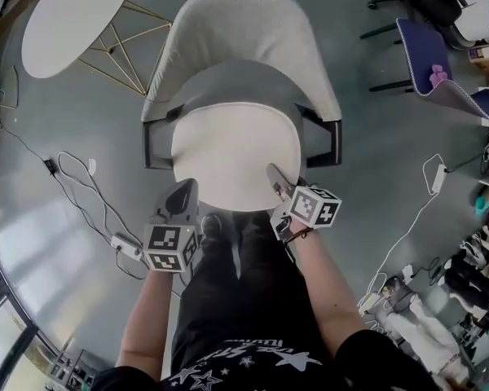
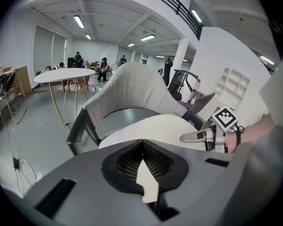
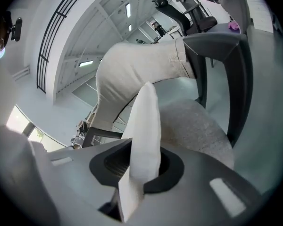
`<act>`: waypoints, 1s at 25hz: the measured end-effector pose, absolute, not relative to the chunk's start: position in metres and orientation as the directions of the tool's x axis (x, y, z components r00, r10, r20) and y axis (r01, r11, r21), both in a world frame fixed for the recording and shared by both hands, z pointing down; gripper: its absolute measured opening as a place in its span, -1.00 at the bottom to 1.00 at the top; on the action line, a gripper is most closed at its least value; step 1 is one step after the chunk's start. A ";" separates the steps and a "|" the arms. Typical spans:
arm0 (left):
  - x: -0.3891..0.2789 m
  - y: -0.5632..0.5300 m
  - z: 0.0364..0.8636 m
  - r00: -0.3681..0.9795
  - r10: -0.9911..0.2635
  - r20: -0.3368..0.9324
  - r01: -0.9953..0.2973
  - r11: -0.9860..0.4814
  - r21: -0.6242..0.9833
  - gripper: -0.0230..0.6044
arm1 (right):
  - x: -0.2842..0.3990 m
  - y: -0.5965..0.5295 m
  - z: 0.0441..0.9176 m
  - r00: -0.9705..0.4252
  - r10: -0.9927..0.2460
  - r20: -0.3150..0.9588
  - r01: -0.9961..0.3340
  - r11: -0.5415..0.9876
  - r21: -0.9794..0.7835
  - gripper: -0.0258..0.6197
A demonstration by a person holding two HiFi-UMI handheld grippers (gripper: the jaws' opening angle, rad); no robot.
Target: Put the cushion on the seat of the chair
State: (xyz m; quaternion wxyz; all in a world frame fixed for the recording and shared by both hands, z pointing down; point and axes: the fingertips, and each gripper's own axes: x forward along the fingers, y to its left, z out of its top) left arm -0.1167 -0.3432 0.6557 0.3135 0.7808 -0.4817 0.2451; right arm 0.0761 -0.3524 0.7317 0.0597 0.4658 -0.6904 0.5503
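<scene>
The white cushion (image 1: 236, 153) hangs just over the grey seat (image 1: 236, 84) of the chair, whose pale fabric back (image 1: 253, 23) curves behind it. My left gripper (image 1: 183, 192) is shut on the cushion's near left edge, and a flap of white fabric (image 2: 146, 180) shows pinched between its jaws. At the near right edge, my right gripper (image 1: 275, 176) is shut on the cushion too. Its own view has the cushion's edge (image 3: 144, 121) standing upright between the jaws, above the speckled grey seat (image 3: 198, 128). The right gripper (image 2: 198, 136) also shows in the left gripper view.
A round white table (image 1: 73, 15) on gold wire legs stands at the back left. Cables and a power strip (image 1: 124, 247) lie on the floor to the left. An office chair (image 1: 436, 68) and clutter fill the right side. The person's legs (image 1: 244, 300) stand right against the chair's front.
</scene>
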 end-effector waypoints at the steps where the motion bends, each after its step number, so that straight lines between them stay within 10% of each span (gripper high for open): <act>1: -0.113 -0.344 0.660 0.421 -0.593 0.686 -0.903 -0.347 0.254 -0.90 | 0.080 -0.353 0.739 -0.546 -0.574 0.610 -0.725 -0.042 -0.688 -0.73; 25: -0.072 -0.348 0.721 0.453 -0.496 0.741 -0.882 -0.370 0.291 -0.90 | 0.135 -0.369 0.829 -0.370 -0.547 0.751 -0.889 -0.025 -0.457 -0.14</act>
